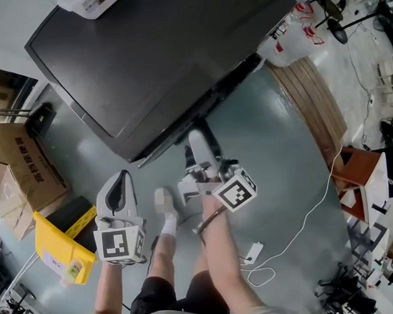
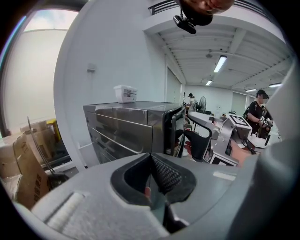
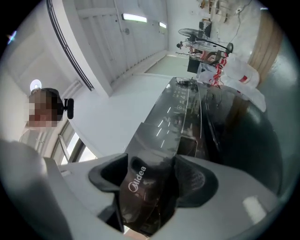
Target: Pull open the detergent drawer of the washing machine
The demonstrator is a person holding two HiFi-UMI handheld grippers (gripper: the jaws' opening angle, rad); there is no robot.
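Observation:
The dark grey washing machine [image 1: 150,56] fills the top of the head view. My right gripper [image 1: 197,141] is at its front edge. In the right gripper view its jaws [image 3: 150,176] stand wide apart. The glossy dark drawer front [image 3: 140,187] marked Midea lies between them, and neither pad presses on it. The drawer front stands a little out from the control panel [image 3: 187,112], with a dark slot beside it. My left gripper [image 1: 122,184] hangs lower and to the left, away from the machine. Its pads [image 2: 161,173] are together with nothing between them.
A small white container [image 1: 94,1] sits on the machine's top. Cardboard boxes [image 1: 11,171] and a yellow sign [image 1: 59,251] are at the left on the floor. A wooden board [image 1: 312,93], plastic bags [image 1: 292,37] and a white cable [image 1: 300,226] are at the right. A person [image 2: 258,110] stands far behind.

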